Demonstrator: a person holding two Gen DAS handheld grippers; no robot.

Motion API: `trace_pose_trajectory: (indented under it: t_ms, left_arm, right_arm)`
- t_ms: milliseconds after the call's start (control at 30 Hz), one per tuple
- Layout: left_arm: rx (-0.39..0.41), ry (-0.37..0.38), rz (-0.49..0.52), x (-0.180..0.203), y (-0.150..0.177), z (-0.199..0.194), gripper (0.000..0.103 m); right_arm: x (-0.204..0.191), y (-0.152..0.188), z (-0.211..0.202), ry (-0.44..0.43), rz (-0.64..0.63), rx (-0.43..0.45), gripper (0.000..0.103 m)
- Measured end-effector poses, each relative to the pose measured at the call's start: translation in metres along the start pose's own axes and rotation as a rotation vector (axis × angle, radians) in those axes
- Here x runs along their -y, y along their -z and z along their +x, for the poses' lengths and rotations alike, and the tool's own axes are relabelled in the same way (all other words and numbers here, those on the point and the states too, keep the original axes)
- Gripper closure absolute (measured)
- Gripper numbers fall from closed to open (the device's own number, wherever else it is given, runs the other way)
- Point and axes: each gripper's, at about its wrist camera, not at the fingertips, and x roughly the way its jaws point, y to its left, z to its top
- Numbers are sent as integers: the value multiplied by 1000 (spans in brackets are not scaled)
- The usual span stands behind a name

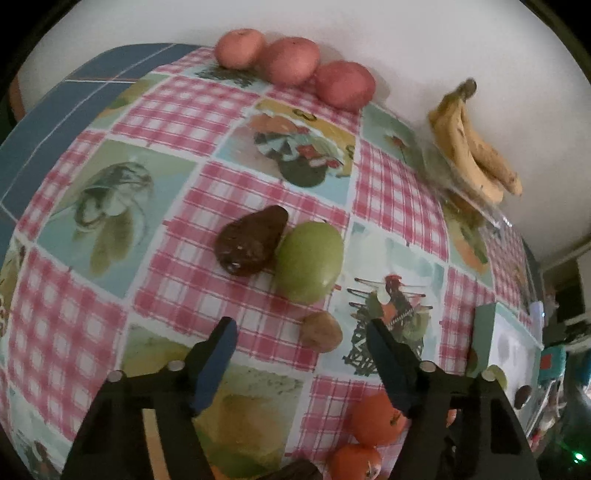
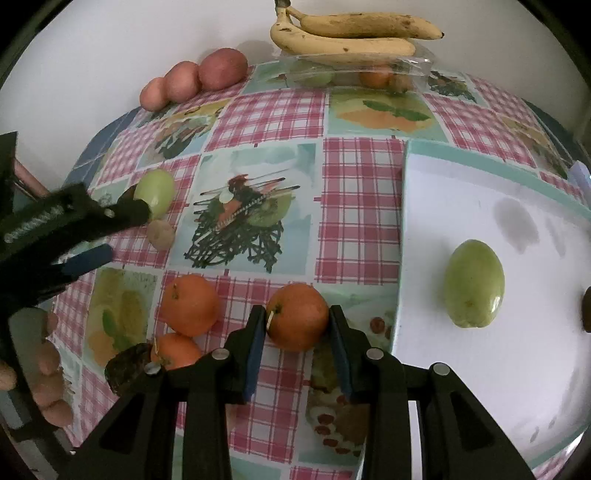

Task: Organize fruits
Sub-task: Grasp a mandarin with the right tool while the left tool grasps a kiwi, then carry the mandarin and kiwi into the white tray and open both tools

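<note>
Now, orange (image 2: 297, 316): round, bright, its stem end faces the left pad; it sits on the checked tablecloth (image 2: 362, 206) just beside the white tray (image 2: 480, 177).
Right gripper (image 2: 298, 345): its pads pinch this orange from both sides.
Left gripper (image 1: 301, 363): fingers spread, nothing between them; the small brown fruit (image 1: 320, 334) lies just ahead.
Avocado (image 1: 251, 242): dark, narrow end points away, touching a green fruit (image 1: 309, 261).
Count: three oranges, three red apples (image 2: 194, 79), two bananas (image 2: 351, 35), two green fruits.
Tray: one green fruit (image 2: 474, 283), long axis upright in view.
</note>
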Motion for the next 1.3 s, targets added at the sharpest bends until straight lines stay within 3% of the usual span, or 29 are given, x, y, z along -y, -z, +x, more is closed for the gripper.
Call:
trace_pose_trajectory:
  t_ms: [167,333,467,800,1167,1300]
  left_arm:
    - [14,-94,98,16,-1,11,45]
    - [30,-196,202,32,4,17,68]
    - [11,-173,192,24,5,13,77]
    - [-42,-101,103,5,8,-2,77]
    - [87,-61,112,14,3,-61,78]
    - [112,-45,156,33,7,-75,78]
  right_arm:
    - [0,0,2,5,-9,-5,68]
    - [0,0,3,1,-4,-4,68]
    - [1,0,2,-2,0,-3,68]
    - [5,-1,-5,18,25,4,68]
    - [28,-10,-55,-45,121,117,68]
    - [53,-10,-69,2,175,147,68]
